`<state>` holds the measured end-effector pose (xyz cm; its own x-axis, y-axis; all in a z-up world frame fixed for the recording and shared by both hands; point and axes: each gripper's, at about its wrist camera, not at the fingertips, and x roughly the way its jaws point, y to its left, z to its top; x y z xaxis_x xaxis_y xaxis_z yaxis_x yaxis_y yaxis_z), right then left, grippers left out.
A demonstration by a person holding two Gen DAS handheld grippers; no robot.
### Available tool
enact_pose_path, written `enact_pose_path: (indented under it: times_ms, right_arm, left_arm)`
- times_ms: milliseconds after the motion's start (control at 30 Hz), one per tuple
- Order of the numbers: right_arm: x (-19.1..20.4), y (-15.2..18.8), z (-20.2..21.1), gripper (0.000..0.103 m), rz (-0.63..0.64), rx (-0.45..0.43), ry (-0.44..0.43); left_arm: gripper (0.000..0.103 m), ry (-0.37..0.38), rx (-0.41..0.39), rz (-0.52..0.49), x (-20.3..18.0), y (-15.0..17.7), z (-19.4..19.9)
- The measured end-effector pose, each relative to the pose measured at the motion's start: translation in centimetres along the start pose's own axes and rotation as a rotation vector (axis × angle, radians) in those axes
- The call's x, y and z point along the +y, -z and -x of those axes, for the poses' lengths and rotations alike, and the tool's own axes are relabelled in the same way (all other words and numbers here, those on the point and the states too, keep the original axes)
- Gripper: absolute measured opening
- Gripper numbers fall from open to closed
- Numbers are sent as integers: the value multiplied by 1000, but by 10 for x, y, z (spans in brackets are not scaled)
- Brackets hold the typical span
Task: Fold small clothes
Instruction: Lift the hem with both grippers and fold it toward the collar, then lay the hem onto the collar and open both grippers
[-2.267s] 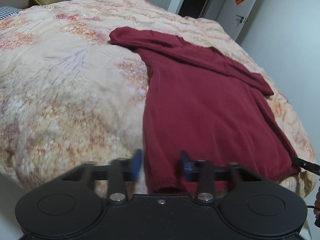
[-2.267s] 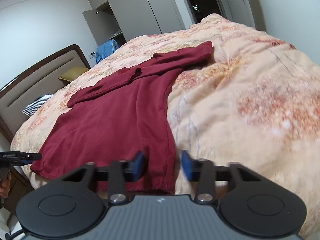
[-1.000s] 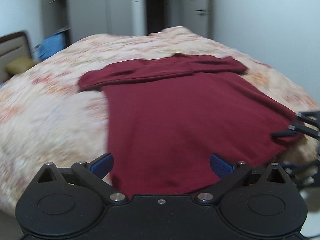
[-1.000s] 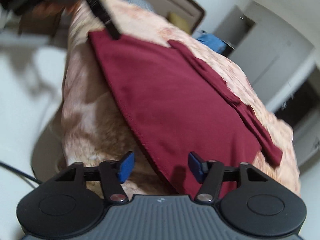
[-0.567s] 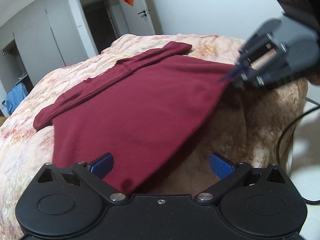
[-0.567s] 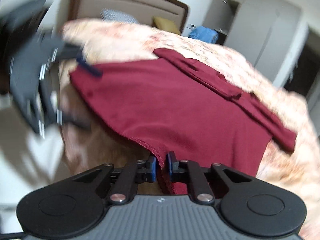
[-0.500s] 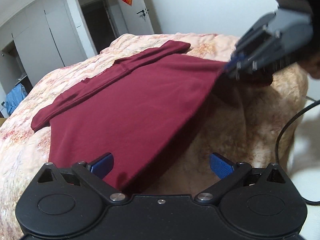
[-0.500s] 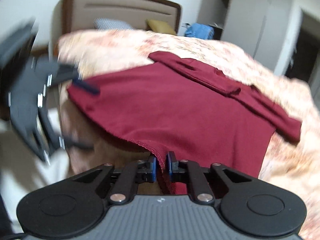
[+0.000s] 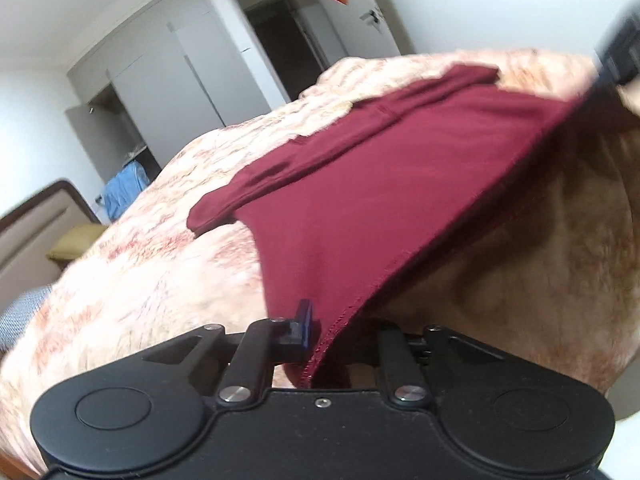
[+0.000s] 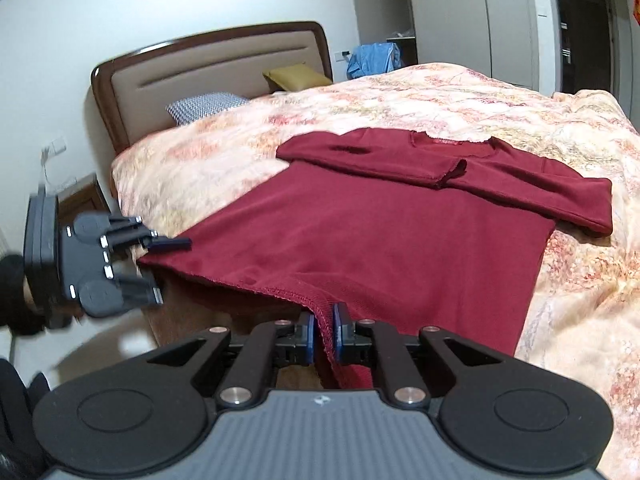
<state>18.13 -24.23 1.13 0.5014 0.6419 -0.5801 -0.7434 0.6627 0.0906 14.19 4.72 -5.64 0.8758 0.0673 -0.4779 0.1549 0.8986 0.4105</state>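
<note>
The right claw (image 10: 323,334) is clamped on one hem corner of the maroon sweater (image 10: 380,236); the left claw (image 9: 320,332) is closing on the other, hem between its jaws. The sweater lies flat on the bed (image 10: 440,96), sleeves already crossed, so the bottom-up fold seems in hand: next, carry both corners evenly toward the collar.

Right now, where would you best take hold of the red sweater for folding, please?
By its hem corners, from the bed's near edge: the hem hangs free there, leaving room above and below, and the sleeves already lie folded across the chest.
</note>
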Motion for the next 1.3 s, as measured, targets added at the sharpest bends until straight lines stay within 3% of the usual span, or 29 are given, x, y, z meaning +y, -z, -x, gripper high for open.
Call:
enact_pose_path:
  times_ms: [67, 167, 233, 300, 500, 533, 600, 667, 833, 967, 1067, 1200, 1300]
  right_arm:
    - [11, 8, -6, 16, 74, 23, 39]
    - [34, 26, -16, 43, 192, 56, 104]
    - [46, 40, -23, 53, 278, 81, 140]
    - [57, 53, -30, 54, 356, 106, 186]
    - [79, 90, -35, 51, 634, 110, 471]
    - [79, 94, -34, 46, 658, 103, 520]
    - [77, 100, -27, 20, 670, 77, 593]
    - [74, 99, -11, 6, 620, 19, 591]
    - [75, 89, 30, 5, 535, -81, 571]
    - [80, 80, 69, 5, 471, -97, 500]
    - [93, 77, 102, 5, 460, -67, 433]
    - [98, 66, 131, 5, 404, -45, 379]
    - [80, 43, 134, 5, 354, -84, 372]
  left_arm:
    - [6, 18, -18, 44, 10, -5, 1]
    - [6, 24, -51, 76, 23, -17, 0]
    - [6, 39, -66, 106, 33, -28, -2]
    - [6, 47, -78, 129, 40, -38, -2]
    - [5, 26, -128, 132, 47, -59, 10]
    - [5, 21, -135, 133, 47, -61, 12]
    - [4, 18, -146, 135, 44, -61, 18]
    - [4, 16, -161, 125, 41, -57, 26]
    - [3, 27, -199, 150, 32, -39, 53]
    - [3, 35, -220, 182, 30, -29, 88]
    - [3, 99, -185, 207, 31, -29, 117]
    - [3, 137, -150, 231, 42, -45, 127]
    - [4, 150, -159, 266, 60, -73, 114]
